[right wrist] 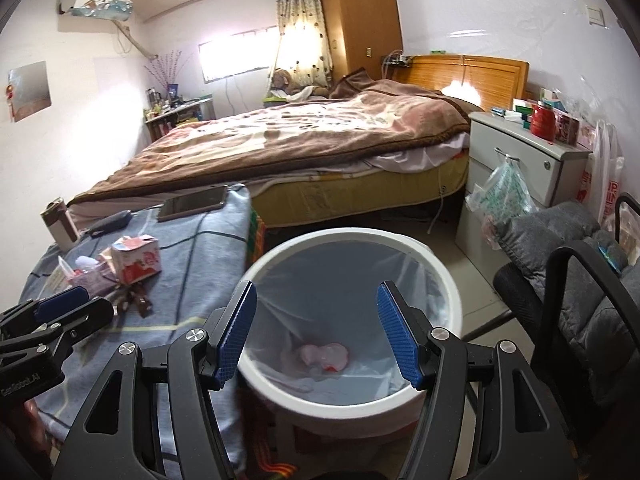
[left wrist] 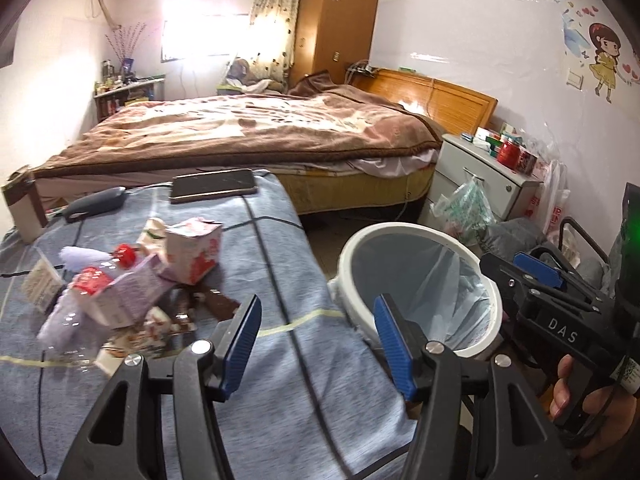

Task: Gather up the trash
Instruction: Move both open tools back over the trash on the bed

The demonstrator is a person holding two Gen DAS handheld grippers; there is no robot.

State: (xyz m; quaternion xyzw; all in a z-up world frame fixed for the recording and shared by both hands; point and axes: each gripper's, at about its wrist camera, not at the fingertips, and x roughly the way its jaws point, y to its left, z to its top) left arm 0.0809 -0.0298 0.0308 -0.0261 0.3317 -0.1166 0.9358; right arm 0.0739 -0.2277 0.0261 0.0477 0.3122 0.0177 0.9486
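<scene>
Both hand-held grippers are empty, jaws apart: the right hand-held gripper (right wrist: pixel 316 330) hovers over the bin (right wrist: pixel 448 280); the left hand-held gripper (left wrist: pixel 316 344) should swing toward the trash pile (left wrist: pixel 132 280) at ten o'clock, straddling the carton (left wrist: pixel 194 250).

Trash pile on the covered table, lined bin on the floor beside it.

A heap of trash (left wrist: pixel 132 280) lies on the blue-grey checked cloth: an opened pink-and-white carton (left wrist: pixel 194 254) standing tilted, a crushed clear bottle with a red cap (left wrist: pixel 125 255) on its side, a flattened purple-and-white box (left wrist: pixel 120 300), brown wrappers (left wrist: pixel 208 302) and white tissue. The white round bin (right wrist: pixel 352 320) stands upright just beside the table edge, lined with a pale bag, with one crumpled pinkish piece (right wrist: pixel 324 356) at its bottom.
</scene>
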